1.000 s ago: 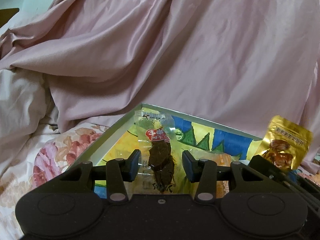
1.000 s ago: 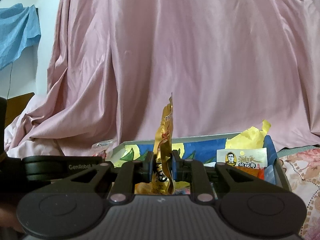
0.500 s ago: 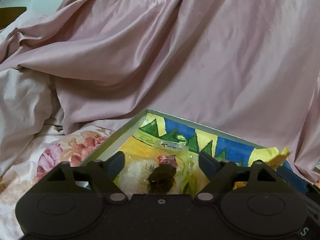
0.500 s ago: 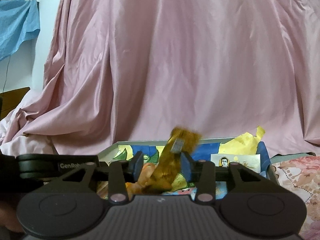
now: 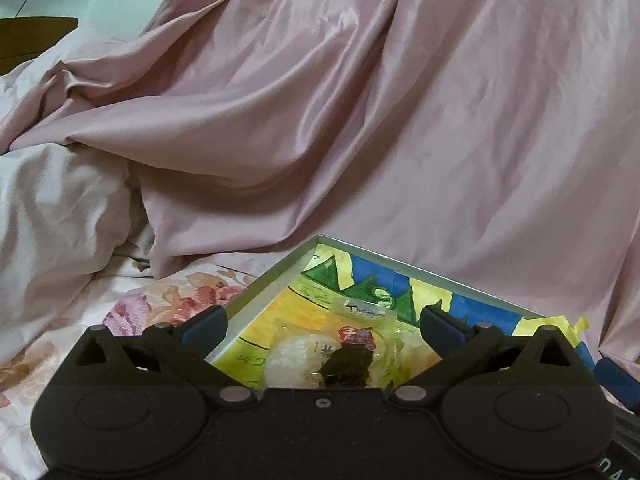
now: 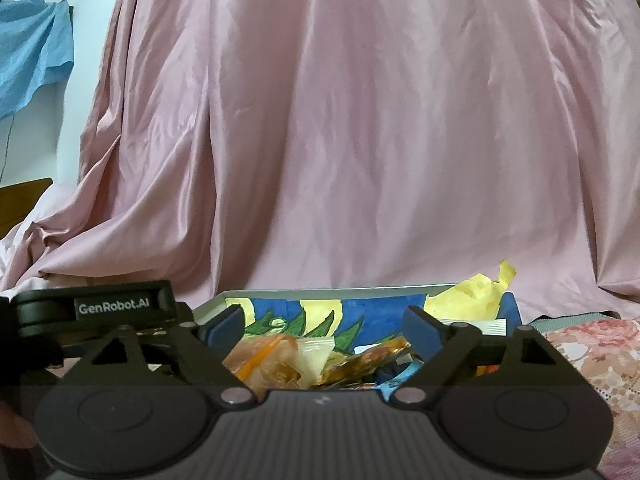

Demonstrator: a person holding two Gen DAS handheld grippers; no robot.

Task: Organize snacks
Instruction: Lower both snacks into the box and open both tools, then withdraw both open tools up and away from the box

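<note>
A shallow box point(image 5: 276, 276) with a painted blue, green and yellow inside lies on the bed. In the left wrist view a clear packet of dark dried snack point(image 5: 348, 356) lies in it, beside a white snack packet point(image 5: 286, 360). My left gripper point(image 5: 324, 322) is open and empty above them. In the right wrist view the box point(image 6: 320, 293) holds several packets, among them a gold packet point(image 6: 372, 356) and a clear orange one point(image 6: 272, 360). My right gripper point(image 6: 322, 326) is open and empty over them.
Pink satin cloth point(image 5: 360, 120) hangs behind the box. A floral bedsheet point(image 5: 168, 300) lies left of it and shows at the right in the right wrist view point(image 6: 588, 352). The left gripper body point(image 6: 96, 308) sits at the left. Torn yellow paper point(image 6: 472, 300) sticks up at the box's far right corner.
Both grippers opened. The left let go of the dark snack packet and the right let go of the gold packet; both packets dropped into the box. Both grippers drew back a little.
</note>
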